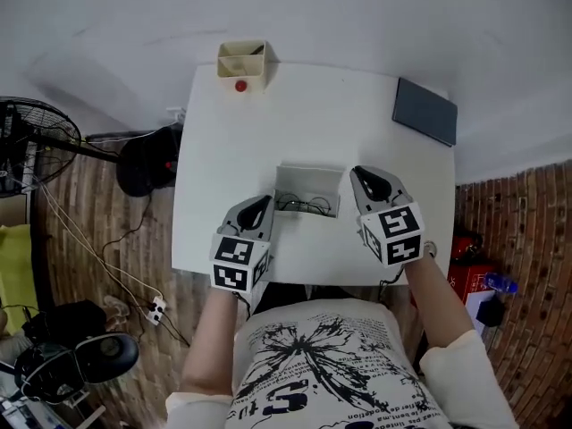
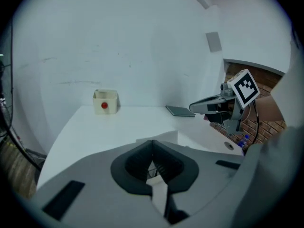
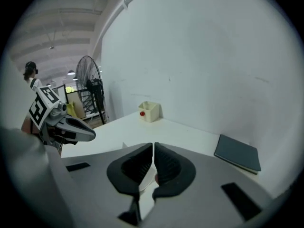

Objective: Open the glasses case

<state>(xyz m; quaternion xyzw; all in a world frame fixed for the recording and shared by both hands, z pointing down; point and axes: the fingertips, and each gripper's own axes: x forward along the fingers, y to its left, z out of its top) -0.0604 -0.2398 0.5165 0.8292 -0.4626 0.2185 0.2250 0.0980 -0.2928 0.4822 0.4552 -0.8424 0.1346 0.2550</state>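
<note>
Glasses case (image 1: pixel 307 190) lying open at the middle of the white bench (image 1: pixel 304 123), both tongs clenched and empty.
The case sits in the centre of the head view with its lid up and the glasses (image 1: pixel 304 206) showing inside. The left tongs (image 1: pixel 259 206) are just beside its lower left corner and the right tongs (image 1: pixel 362 179) just beside its right end, each pair pressed tip to tip on nothing. A cream box (image 1: pixel 242 64) with a red ball (image 1: pixel 240 86) stands at the bench's top left edge, and a dark notebook (image 1: pixel 424 111) lies at the upper right.
</note>
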